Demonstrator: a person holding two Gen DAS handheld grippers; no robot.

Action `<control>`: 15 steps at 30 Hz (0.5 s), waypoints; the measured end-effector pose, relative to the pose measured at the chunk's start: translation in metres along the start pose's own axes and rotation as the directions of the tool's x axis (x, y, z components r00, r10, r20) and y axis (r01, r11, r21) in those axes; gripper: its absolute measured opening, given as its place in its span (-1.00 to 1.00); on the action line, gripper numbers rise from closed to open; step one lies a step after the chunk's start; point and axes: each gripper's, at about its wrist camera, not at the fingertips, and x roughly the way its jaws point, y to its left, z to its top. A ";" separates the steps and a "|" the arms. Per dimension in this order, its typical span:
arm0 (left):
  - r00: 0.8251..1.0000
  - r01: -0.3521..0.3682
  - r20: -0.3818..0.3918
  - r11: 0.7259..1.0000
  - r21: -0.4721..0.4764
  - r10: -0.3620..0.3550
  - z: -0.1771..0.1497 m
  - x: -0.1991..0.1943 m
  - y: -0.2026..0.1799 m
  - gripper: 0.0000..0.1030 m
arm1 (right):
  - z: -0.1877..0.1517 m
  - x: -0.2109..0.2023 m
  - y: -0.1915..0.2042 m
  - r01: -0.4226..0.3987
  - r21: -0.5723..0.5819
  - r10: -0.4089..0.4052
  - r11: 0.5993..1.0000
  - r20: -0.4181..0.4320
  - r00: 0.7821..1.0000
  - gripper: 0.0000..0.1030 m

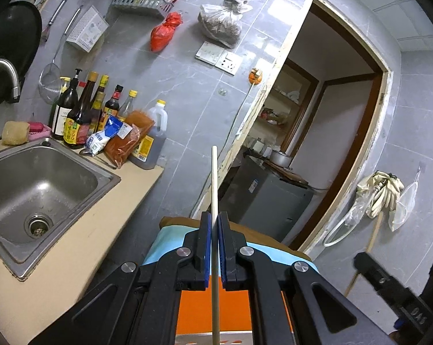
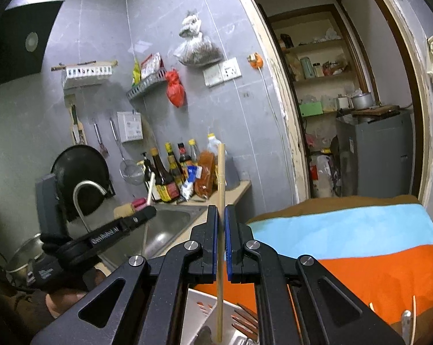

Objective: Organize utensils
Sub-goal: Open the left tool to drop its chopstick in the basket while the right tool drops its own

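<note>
Each hand-held gripper, left (image 1: 215, 224) and right (image 2: 221, 215), pinches chopstick (apparently upright).

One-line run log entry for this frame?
left gripper: shut on chopstick | right gripper: shut on chopstick | both upright | white utensil tray below right

Under your tools the worktop (image 2: 360, 201) wears a cloth (image 2: 345, 244) striped brown, light blue and orange. On the cloth sits a white slotted tray (image 2: 199, 302) with a fork (image 2: 246, 320) in it; near the right edge lie a spoon handle (image 2: 405, 323) and a thin stick (image 2: 414, 313).
</note>
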 end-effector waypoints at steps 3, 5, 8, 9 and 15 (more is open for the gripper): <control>1.000 0.007 0.002 1.000 0.026 -0.007 -0.005 0.000 -0.005 -0.90 | -0.002 0.004 -0.002 0.003 0.009 -0.003 1.000 -0.009 1.000 -0.91; 1.000 0.008 0.001 0.999 0.042 -0.008 -0.008 0.000 -0.007 -0.90 | -0.003 0.005 -0.005 0.007 0.015 -0.007 1.000 -0.013 1.000 -0.91; 1.000 0.009 -0.002 0.998 0.069 -0.009 -0.012 -0.002 -0.010 -0.90 | -0.004 0.007 -0.005 0.013 0.011 -0.013 1.000 -0.017 1.000 -0.91; 1.000 0.009 -0.008 0.997 0.076 -0.008 -0.013 -0.002 -0.011 -0.90 | -0.004 0.006 -0.005 0.013 0.011 -0.013 1.000 -0.018 1.000 -0.91; 0.999 -0.001 -0.045 0.995 0.104 0.005 -0.018 -0.007 -0.012 -0.90 | -0.006 0.006 -0.004 0.013 0.014 -0.013 1.000 -0.033 0.999 -0.91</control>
